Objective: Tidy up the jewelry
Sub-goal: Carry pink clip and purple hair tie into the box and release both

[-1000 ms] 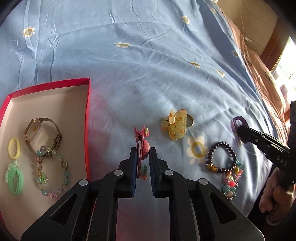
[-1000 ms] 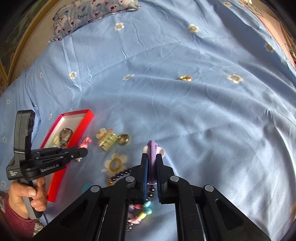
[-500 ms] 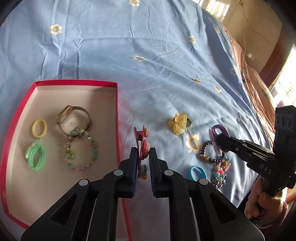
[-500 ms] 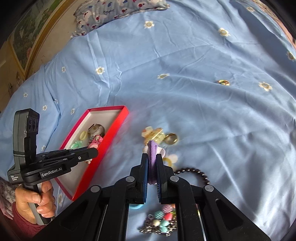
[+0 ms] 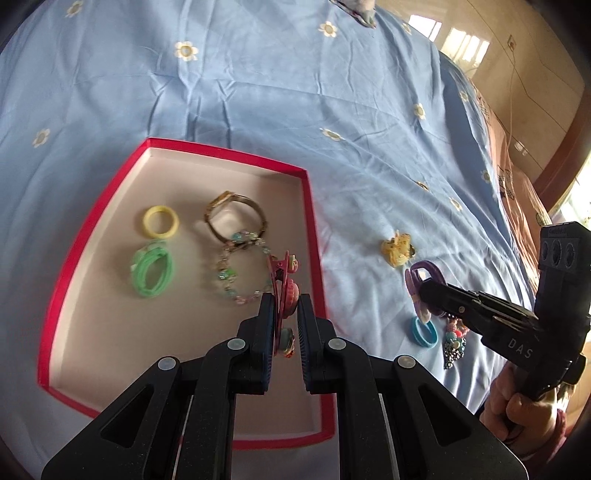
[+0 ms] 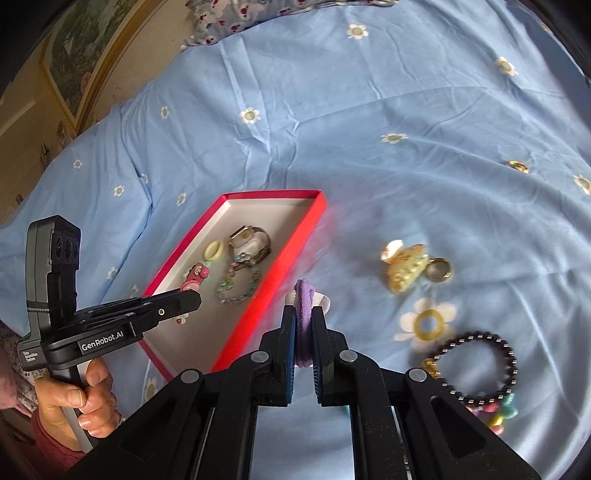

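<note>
My left gripper is shut on a pink hair clip with small charms, held above the right side of the red-rimmed box. Inside the box lie a yellow ring, green hair ties, a gold watch and a bead bracelet. My right gripper is shut on a purple hair tie, just right of the box's red wall. In the right wrist view the left gripper holds the pink clip over the box.
Loose on the blue flowered sheet: a yellow claw clip, a gold ring, a yellow ring, a dark bead bracelet with colourful charms, and a blue hair tie. A patterned pillow lies at the far edge.
Both grippers have moved left toward the box with their loads. The pink clip now hangs over the box's interior, and the purple tie has come close to the box's right wall.
</note>
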Demonstrator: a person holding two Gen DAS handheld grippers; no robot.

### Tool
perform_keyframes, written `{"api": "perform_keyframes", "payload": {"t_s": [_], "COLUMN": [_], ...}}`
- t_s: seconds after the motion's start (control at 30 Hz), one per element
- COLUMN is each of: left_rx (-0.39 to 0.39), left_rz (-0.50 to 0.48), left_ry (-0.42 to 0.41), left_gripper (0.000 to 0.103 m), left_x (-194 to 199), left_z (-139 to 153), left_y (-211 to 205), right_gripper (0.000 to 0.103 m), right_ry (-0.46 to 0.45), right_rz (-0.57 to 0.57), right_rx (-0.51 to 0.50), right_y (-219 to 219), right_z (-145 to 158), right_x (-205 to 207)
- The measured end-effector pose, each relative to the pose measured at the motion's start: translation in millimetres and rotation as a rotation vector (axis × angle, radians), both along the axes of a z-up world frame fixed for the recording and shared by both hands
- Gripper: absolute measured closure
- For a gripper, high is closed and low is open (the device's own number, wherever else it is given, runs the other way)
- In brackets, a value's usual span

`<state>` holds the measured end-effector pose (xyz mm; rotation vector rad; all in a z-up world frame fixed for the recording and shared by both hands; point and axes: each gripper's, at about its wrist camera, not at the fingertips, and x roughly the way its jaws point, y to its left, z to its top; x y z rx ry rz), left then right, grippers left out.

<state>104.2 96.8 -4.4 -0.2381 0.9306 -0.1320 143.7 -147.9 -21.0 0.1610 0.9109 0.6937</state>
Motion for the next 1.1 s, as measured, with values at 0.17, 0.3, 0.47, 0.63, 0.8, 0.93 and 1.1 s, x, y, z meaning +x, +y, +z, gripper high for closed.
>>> {"api": "perform_keyframes", "payload": {"t_s": [0.17, 0.3, 0.47, 0.63, 0.8, 0.93, 1.1], "left_rx": [0.001, 0.002, 0.009, 0.012, 0.039, 0.076, 0.099], "left_rz": [0.039, 0.074, 0.116, 0.15, 0.169, 0.177, 0.175], "left_ry": [-0.003, 0.001, 0.01, 0.024, 0.034, 0.048, 0.077], "left_gripper": [0.092, 0.092, 0.092, 0.092, 0.092, 0.092, 0.092], "left_x": [-10, -16, -21, -22, -18, -13, -7], "left_z": [0, -3, -8, -14, -19, -25, -35], "left_y": [18, 35, 56, 75, 85, 88, 89], "right_gripper": [0.096, 0.096, 0.095, 0.095, 0.095, 0.095, 0.092], "right_ry": [0.001, -0.006, 0.001, 0.015, 0.034, 0.049, 0.061], "right_rz": [0.055, 0.104, 0.154, 0.186, 0.206, 0.219, 0.239], "right_rx": [0.007, 0.01, 0.006, -0.002, -0.017, -0.033, -0.059], "right_y": [26, 52, 80, 99, 113, 124, 135], "right_z": [2, 4, 0, -7, -17, -26, -36], "right_x": [-3, -5, -7, -7, -4, -1, 0]}}
